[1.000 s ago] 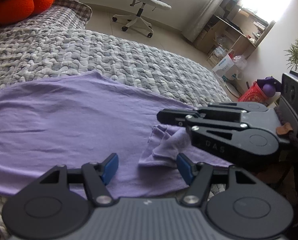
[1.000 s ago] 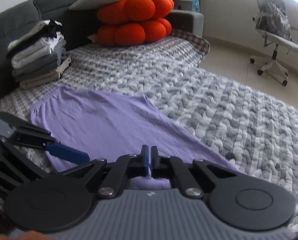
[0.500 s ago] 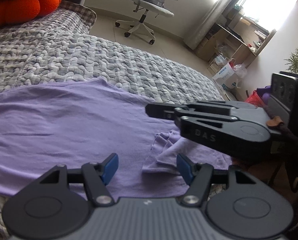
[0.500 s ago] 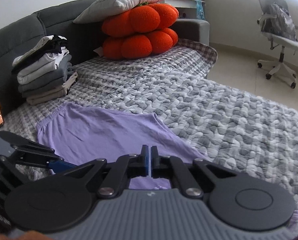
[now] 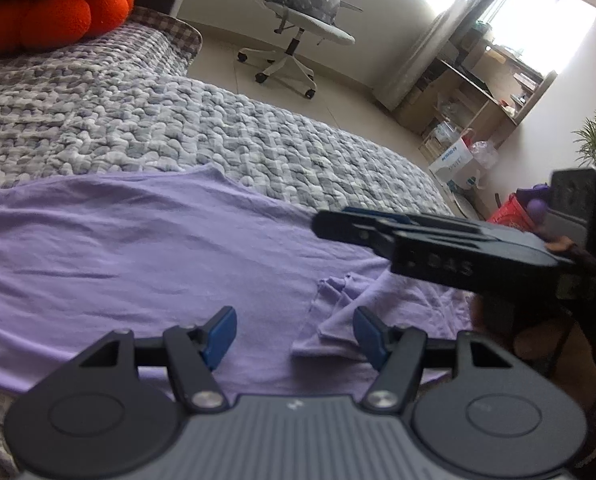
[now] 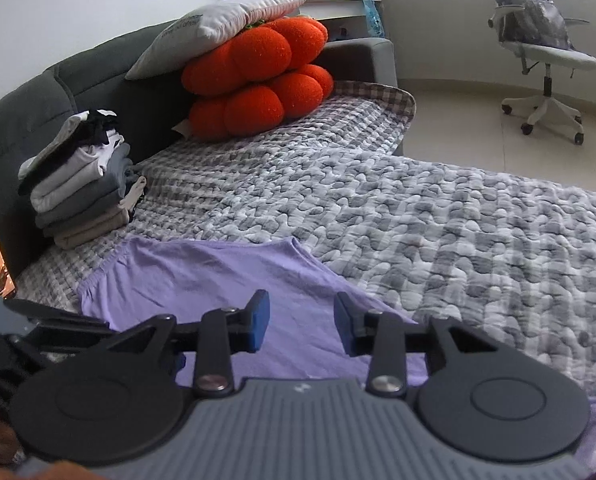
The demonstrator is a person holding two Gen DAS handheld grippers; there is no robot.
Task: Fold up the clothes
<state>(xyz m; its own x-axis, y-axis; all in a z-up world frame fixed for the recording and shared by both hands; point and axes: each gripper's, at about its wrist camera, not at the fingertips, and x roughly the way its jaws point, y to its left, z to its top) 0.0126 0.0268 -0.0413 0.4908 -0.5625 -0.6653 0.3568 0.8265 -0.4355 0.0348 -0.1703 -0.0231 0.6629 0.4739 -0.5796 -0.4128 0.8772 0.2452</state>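
While both jaw pairs stand spread and empty, the purple garment (image 5: pixel 137 264) lies flat beyond the left gripper (image 5: pixel 293 330) and the right gripper (image 6: pixel 301 320).

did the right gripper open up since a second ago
Yes. The right gripper was shut, its blue pads touching; now they stand apart over the lilac cotton garment.

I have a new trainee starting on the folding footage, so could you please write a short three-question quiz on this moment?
1. True or false: the right gripper is clamped on the purple garment.
2. What lies on top of the orange cushions? A) folded clothes B) white pillow C) nothing
3. Fill in: the stack of folded clothes rests against the sofa's ____.

Key: 1 false, both grippers, including the left gripper, are open; 2 B; 3 backrest.
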